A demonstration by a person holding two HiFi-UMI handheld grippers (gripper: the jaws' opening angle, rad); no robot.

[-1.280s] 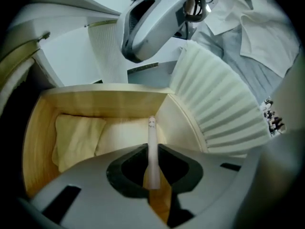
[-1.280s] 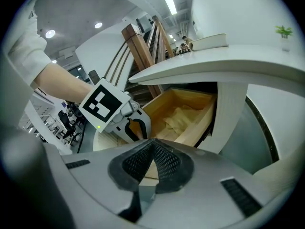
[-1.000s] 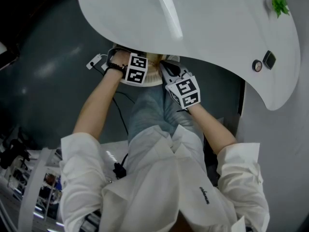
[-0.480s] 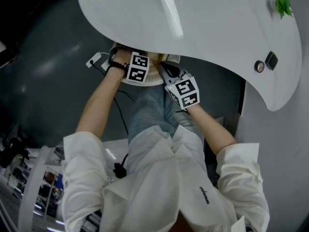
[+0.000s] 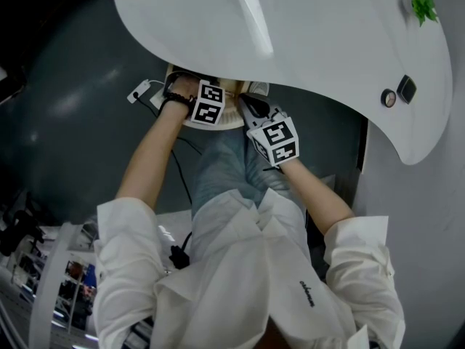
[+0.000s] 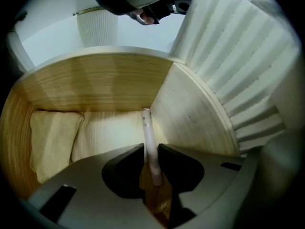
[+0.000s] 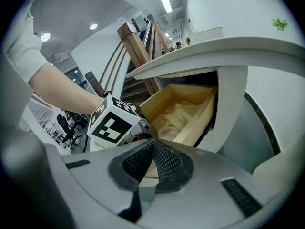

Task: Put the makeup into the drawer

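Observation:
A thin pale pink makeup stick [image 6: 148, 137] stands between the jaws of my left gripper [image 6: 151, 150], which is shut on it and points steeply down into the open wooden drawer [image 6: 95, 78]. The stick's tip hangs just above the drawer's floor, beside the slanted inner wall. From the head view only the left gripper's marker cube [image 5: 208, 103] shows at the drawer [image 5: 221, 121], under the table's edge. My right gripper [image 7: 152, 149] is shut with nothing in it and hovers just outside the drawer [image 7: 193, 128]; it also shows in the head view [image 5: 256, 109].
A folded cream cloth [image 6: 50, 137] lies in the drawer's left part. The drawer's white ribbed front [image 6: 238, 70] stands to the right. Above is the white tabletop [image 5: 305, 35] with a small plant [image 5: 421, 6], a round item [image 5: 388, 98] and a dark square one [image 5: 405, 89].
The left gripper has sunk a little deeper into the drawer with the stick. The right gripper has stayed where it was.

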